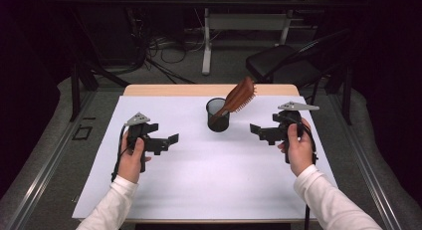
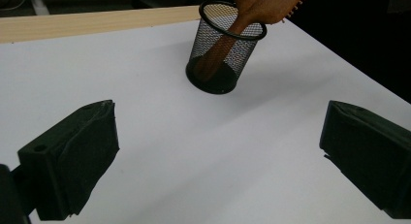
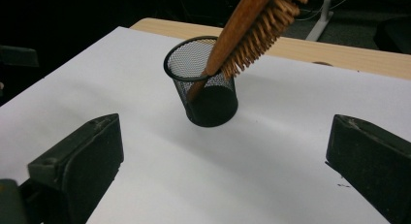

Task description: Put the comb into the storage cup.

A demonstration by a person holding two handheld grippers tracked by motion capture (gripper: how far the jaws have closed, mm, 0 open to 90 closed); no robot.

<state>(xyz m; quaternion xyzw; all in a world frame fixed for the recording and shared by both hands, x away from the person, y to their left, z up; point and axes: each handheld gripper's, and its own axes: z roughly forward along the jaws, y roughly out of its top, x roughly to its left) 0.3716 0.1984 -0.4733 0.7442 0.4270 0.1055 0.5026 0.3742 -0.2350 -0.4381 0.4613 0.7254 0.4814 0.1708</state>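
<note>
Two grippers held wide apart, nothing gripped, flanking the mesh cup [image 1: 218, 115].
Hairbrush [image 1: 240, 96] is best grasped by right gripper [image 1: 257, 131] while left gripper [image 1: 170, 139] steadies the cup.

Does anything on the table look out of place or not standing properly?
Yes. The wooden hairbrush stands handle-down in the black mesh cup and leans far over its rim, its bristled head hanging outside. The cup itself stands upright on the white sheet. Nothing looks spilled or damaged.
</note>
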